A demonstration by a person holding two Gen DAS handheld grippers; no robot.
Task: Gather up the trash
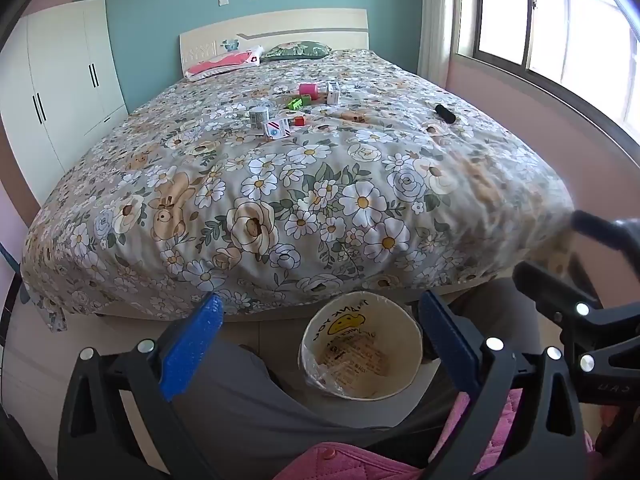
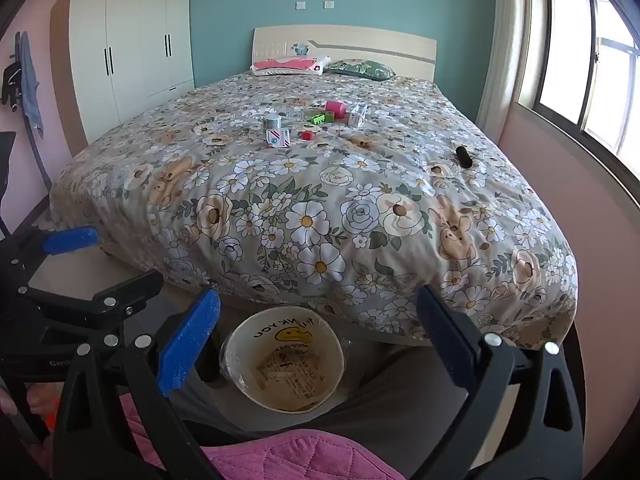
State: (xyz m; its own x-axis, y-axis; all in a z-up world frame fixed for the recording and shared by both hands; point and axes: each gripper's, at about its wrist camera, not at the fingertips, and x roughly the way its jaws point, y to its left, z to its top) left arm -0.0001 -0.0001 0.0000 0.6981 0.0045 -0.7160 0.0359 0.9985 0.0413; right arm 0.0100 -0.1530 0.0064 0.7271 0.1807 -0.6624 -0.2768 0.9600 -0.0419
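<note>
Small trash items lie mid-bed on the floral quilt (image 1: 304,184): a white carton with red stripes (image 1: 277,128) (image 2: 278,137), a grey tape roll (image 1: 259,115) (image 2: 272,121), a pink roll (image 1: 308,89) (image 2: 335,109), a green piece (image 1: 295,103) (image 2: 318,118), a red cube (image 1: 299,121) (image 2: 307,135), a white box (image 1: 333,93) (image 2: 357,115) and a black cylinder (image 1: 445,113) (image 2: 464,157). A bin lined with a plastic bag (image 1: 360,346) (image 2: 284,360) stands on the floor at the bed's foot. My left gripper (image 1: 320,320) and right gripper (image 2: 318,316) are open and empty, above the bin.
A white wardrobe (image 1: 60,80) (image 2: 128,40) stands left of the bed. A window (image 1: 560,40) (image 2: 592,80) is on the right wall. Two pillows (image 1: 224,62) (image 2: 356,68) lie at the headboard. The person's grey trousers and pink jacket (image 2: 288,456) fill the bottom of both views.
</note>
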